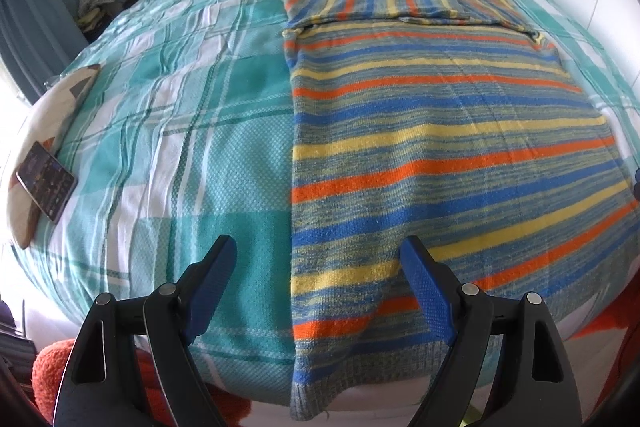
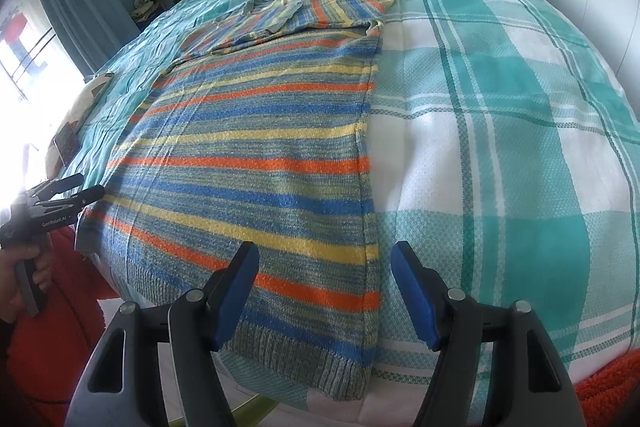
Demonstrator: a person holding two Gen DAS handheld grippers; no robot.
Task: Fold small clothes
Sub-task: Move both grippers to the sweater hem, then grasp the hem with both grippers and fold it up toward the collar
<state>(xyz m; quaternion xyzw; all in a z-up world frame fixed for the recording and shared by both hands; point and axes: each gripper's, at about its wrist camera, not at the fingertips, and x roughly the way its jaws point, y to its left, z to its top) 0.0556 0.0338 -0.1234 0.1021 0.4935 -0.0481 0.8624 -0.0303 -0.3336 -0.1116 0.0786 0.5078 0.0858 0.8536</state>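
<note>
Bed (image 1: 168, 115) covered by a teal and white checked spread, filling both views. Striped knitted sweater (image 1: 440, 147) in blue, yellow, orange and grey-green, laid flat on the spread, ribbed hem hanging over the near edge of the bed, sleeves folded across the chest at the far end. Pillow (image 1: 52, 107) at the bed's left edge, with a dark-screened phone (image 1: 46, 181) resting on it. Left tool (image 1: 320, 259) held above the sweater's near left edge, jaws wide apart, nothing between them. Right tool (image 2: 325, 263) poised over the sweater's near right edge, jaws apart, gripping nothing. Hand (image 2: 24, 267) on the left tool's handle, seen at the left border of the right wrist view.
</note>
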